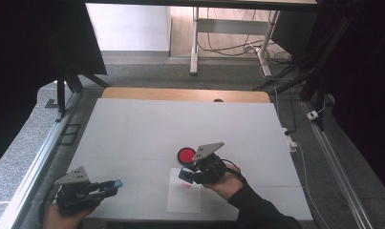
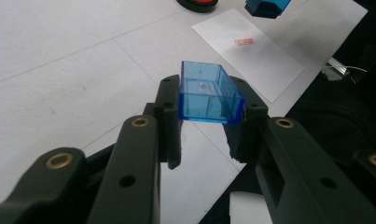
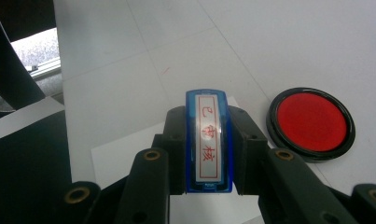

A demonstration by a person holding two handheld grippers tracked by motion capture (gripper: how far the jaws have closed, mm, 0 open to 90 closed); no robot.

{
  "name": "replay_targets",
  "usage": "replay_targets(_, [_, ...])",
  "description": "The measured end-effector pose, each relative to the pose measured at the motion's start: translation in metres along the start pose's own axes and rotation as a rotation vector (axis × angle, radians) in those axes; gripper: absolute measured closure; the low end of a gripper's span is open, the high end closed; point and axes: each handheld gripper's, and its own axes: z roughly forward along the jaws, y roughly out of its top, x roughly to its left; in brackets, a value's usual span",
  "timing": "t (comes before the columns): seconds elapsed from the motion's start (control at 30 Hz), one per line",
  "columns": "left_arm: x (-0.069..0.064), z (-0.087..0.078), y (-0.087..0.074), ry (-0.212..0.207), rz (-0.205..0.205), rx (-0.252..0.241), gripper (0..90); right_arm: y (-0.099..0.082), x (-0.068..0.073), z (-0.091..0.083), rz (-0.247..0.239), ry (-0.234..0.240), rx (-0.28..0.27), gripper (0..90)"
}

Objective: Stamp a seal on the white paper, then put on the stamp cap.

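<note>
The left gripper point(image 1: 114, 185) is hovering at the near left of the white bench point(image 1: 133, 129), its fingers point(image 2: 169, 122) clamped on a clear blue cap point(image 2: 208, 93). The right gripper point(image 1: 184, 174) is holding a blue stamp point(image 3: 208, 142) pinched between its fingers point(image 3: 176, 140), over the near part of a white paper sheet point(image 1: 184, 199). A round red ink pad point(image 1: 186, 154) is lying just beyond the stamp, well apart from the cap.
</note>
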Motion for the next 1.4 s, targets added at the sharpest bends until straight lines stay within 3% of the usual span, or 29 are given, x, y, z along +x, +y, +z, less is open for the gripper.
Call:
replay_targets(0.2, [-0.001,0.0,0.0,-0.004,-0.001,-0.001,68.3,0.003,0.0,-0.004,-0.004,0.004,-0.002,70.1])
replay_targets(0.87, [-0.002,0.001,0.001,-0.005,0.007,0.003,68.3,0.011,0.002,-0.024,0.005,0.027,-0.097,70.1])
replay_targets(1.4, [-0.006,0.003,0.006,-0.007,0.04,0.006,68.3,0.016,0.002,-0.03,0.014,0.04,-0.108,70.1])
